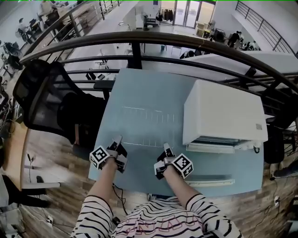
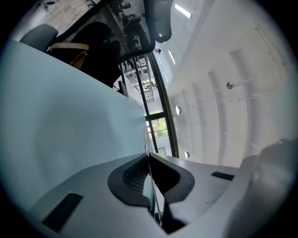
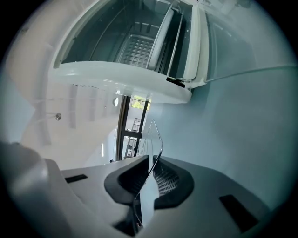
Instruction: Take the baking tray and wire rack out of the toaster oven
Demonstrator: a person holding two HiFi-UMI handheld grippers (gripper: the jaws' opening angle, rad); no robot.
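1. Setting: mezzanine level of an open-plan office building.
2. Curved dark railing (image 1: 139, 39), with a lower floor visible beyond it.
3. Desks with seated people (image 1: 22, 27), lower floor, upper left.
4. Black mesh office chair (image 1: 42, 97).
5. Glass entrance doors (image 1: 186, 11), far end.
6. Wood-plank floor (image 1: 51, 158) and pale blue work table (image 1: 139, 93).

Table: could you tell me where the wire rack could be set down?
The tabletop is bare left of the toaster oven, from near edge to far edge. The right side is crowded by the oven and its open door.
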